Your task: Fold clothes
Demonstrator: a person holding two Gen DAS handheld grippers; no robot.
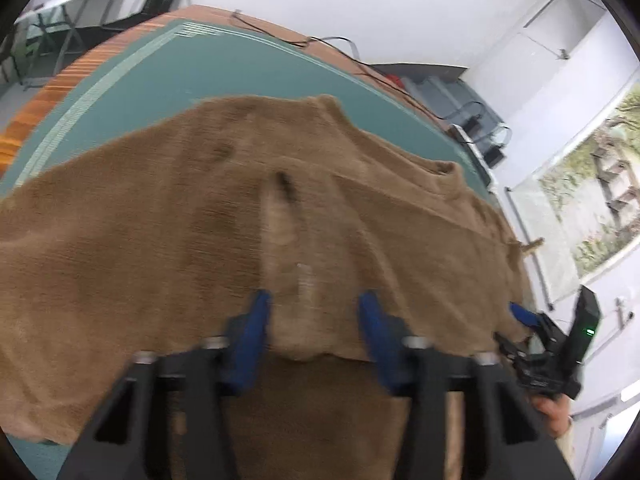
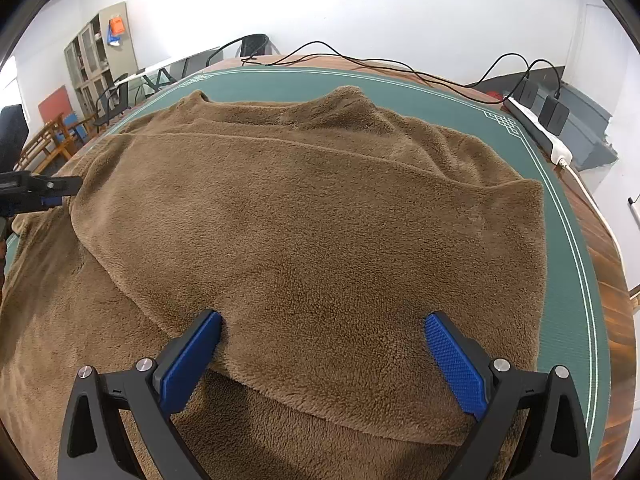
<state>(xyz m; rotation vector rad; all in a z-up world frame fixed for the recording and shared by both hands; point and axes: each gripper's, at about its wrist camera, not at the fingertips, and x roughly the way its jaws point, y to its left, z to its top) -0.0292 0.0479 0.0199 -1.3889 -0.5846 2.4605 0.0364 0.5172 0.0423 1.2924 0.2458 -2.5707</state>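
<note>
Presently, catalogued left to right.

Left claw: black frame, blue ribbed pads, jaws narrow. A raised ridge of pile stands between the pads at the garment's near hem. Whether the pads truly press on it cannot be told, since that view is blurred.

Brown fleece garment: thick plush pile, spread flat over most of the green felt tabletop mat. One layer is folded over another, its edge running diagonally from the left side down toward the near hem. Two small collar-like bumps sit at the far edge.

Right claw: same make, jaws wide, one pad either side of the folded top layer near its front edge. The pads rest on or just above the pile and do not pinch it.

Background: wooden tabletop under the mat. Black cables trail along the far rim to a white power strip at far right. Chairs and a grey cabinet stand at far left.

Step in hand, by judgement: gathering the near hem for the next fold, the left side ahead of the right.

Next move calls for: the right claw to pinch the hem layer, then both to lift together and carry the hem toward the far edge, keeping it level so the fold lands square.
</note>
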